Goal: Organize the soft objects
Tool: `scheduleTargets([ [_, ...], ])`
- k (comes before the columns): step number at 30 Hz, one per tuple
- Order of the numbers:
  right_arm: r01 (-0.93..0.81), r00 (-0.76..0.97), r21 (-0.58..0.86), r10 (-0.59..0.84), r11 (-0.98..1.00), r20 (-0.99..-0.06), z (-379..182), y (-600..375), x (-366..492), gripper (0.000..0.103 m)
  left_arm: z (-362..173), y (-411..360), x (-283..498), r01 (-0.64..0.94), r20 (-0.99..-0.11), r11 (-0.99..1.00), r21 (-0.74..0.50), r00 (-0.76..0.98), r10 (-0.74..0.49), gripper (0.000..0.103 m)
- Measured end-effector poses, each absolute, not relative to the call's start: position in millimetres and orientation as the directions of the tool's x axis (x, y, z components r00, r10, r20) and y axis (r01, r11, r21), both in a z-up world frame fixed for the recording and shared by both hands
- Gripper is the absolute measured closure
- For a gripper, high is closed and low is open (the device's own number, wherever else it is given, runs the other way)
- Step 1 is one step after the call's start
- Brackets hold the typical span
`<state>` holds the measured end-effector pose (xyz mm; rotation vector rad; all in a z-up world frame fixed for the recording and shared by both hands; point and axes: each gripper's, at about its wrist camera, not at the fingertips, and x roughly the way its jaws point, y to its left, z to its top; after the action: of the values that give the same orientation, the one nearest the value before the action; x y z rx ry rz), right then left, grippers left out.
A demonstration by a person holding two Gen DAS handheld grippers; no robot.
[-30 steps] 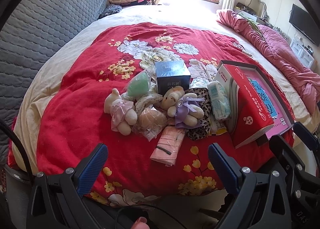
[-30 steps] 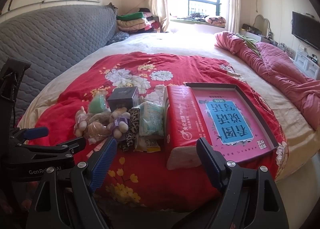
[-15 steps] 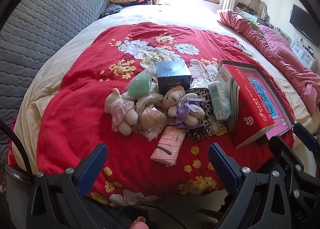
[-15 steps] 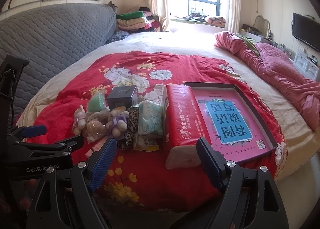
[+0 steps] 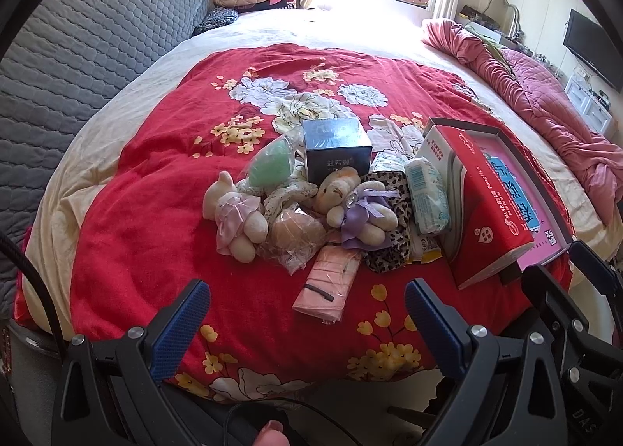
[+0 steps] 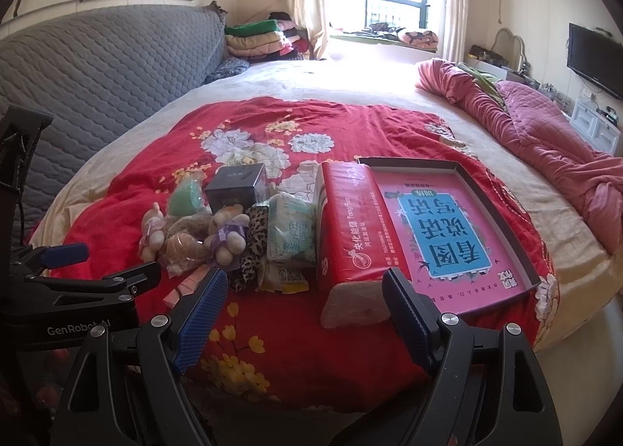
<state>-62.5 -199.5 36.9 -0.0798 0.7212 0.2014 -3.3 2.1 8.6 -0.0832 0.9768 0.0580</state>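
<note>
Blue-padded, the left claw (image 5: 307, 304) is hovering wide and empty at the bed's (image 5: 117, 111) near edge, facing the plush toys (image 5: 352, 208). Beside it, the right claw (image 6: 305, 296) is gaping wide before the red tissue pack (image 6: 350, 236).

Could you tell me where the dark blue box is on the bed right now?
In the left wrist view, the dark blue box stands at the far edge of the pile, right of the green pouch and behind the teddy bear in purple.
</note>
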Motion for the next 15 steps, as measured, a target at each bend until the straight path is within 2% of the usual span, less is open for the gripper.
scheduleTargets([
  [15,-0.234,0.73,-0.013,0.167,0.972,-0.663,27.9,-192.1,-57.0,0.02,-0.1,20.6,-1.8,-0.124,-0.832,0.988,-0.092,0.554,-0.008,0.002],
])
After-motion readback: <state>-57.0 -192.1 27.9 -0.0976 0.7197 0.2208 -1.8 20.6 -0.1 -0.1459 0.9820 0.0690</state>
